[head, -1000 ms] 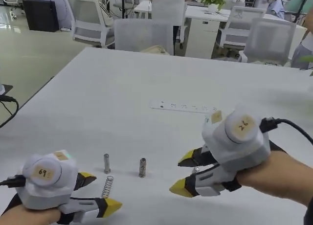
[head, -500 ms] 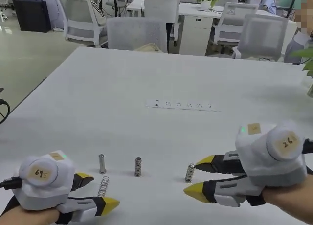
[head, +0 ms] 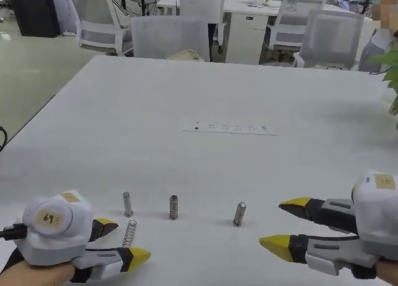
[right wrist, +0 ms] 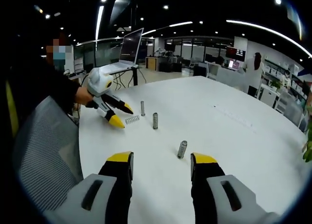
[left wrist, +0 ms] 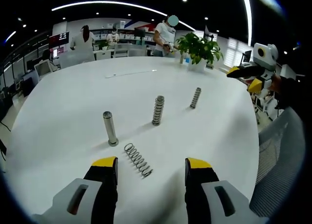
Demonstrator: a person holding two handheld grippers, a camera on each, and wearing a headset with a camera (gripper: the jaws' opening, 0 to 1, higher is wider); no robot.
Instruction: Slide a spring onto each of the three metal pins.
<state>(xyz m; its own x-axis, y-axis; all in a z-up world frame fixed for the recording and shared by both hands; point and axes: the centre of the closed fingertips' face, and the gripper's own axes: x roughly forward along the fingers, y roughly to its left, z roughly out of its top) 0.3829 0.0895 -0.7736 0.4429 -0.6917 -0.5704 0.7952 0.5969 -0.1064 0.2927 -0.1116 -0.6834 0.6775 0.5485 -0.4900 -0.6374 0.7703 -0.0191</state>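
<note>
Fingers [left wrist: 105, 168] of left gripper [left wrist: 151, 161] apart, spring [left wrist: 137, 159] between

Pulled back: my white, yellow-tipped right gripper [head: 272, 222] is now well clear of the spring-sleeved right-hand metal pin [head: 240, 214], which stands free.

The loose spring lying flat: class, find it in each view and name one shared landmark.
Head view: loose spring lower left, at the left gripper's tips.
Left gripper view: loose spring bottom centre, between the yellow tips.
Right gripper view: loose spring left of centre, by the left gripper.
Shared landmark: the bare pin beside it.
</note>
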